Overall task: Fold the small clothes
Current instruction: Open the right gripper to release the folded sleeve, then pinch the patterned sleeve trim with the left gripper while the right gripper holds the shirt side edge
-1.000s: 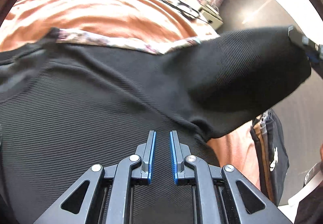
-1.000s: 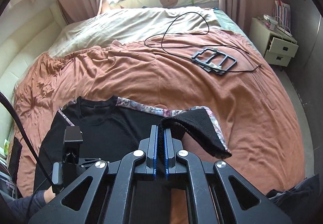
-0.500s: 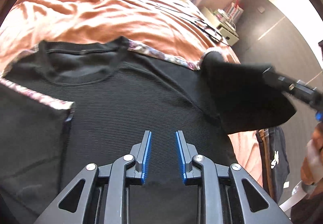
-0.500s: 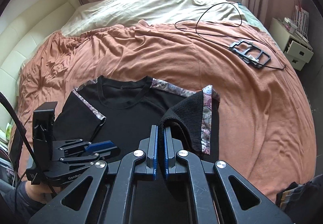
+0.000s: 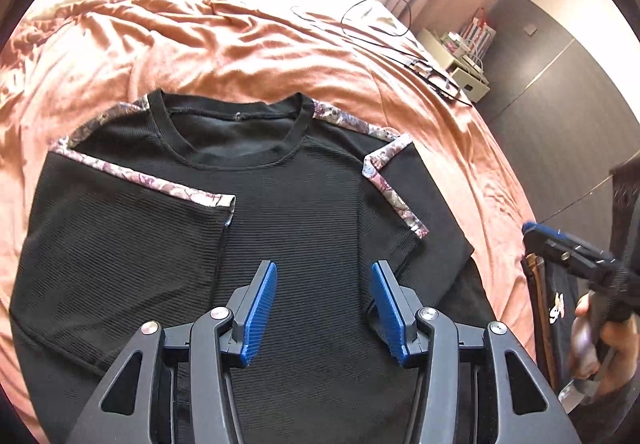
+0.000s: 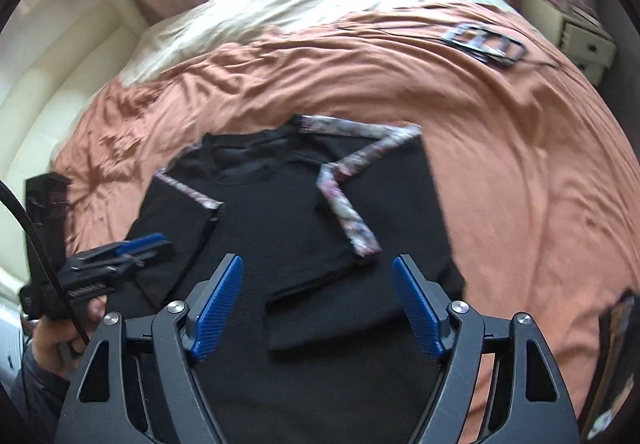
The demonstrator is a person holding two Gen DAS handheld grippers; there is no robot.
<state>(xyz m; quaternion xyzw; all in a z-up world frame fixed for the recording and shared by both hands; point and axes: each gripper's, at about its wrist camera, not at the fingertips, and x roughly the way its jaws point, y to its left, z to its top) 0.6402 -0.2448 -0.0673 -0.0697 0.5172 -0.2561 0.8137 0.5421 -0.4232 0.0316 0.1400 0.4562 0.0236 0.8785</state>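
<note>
Left wrist view: black ribbed-knit short-sleeved top with floral-print shoulder bands (image 5: 304,228), laid flat, neckline away from the camera, on the bed under a rumpled rust-orange bedspread (image 5: 248,44). Both sleeves are turned inward over the chest; the sleeve at picture left lies square, the one at picture right sits at a slant, its cuff corner near the side seam. Left hand-held gripper (image 5: 324,308) is above the lower body panel, blue-padded jaws spread wide, holding nothing. Right hand-held gripper (image 5: 568,256) shows at the right edge off the bedspread, in a person's hand; whether its jaws are apart cannot be told here. A dark folded garment with white lettering (image 5: 556,308) hangs beside the bed's edge. Right wrist view (somewhat blurred): the same top occupies the near centre of the bedspread; the right hand-held gripper's jaws stand wide apart over the hem region, empty, with the turned-in sleeve's cuff lying between and just beyond them. The left hand-held gripper appears at lower left, over the garment's side edge. A black frame-like item with a thin cable (image 6: 484,44) lies well apart, up the bed. Judgement: sleeves appear done; the step in hand is likely the lengthwise fold. Recommended handling: take the hem at its two corners, one gripper each, pinching both fabric layers; lift level and carry toward the neckline evenly, so the slanted sleeve is not dragged out.
</note>
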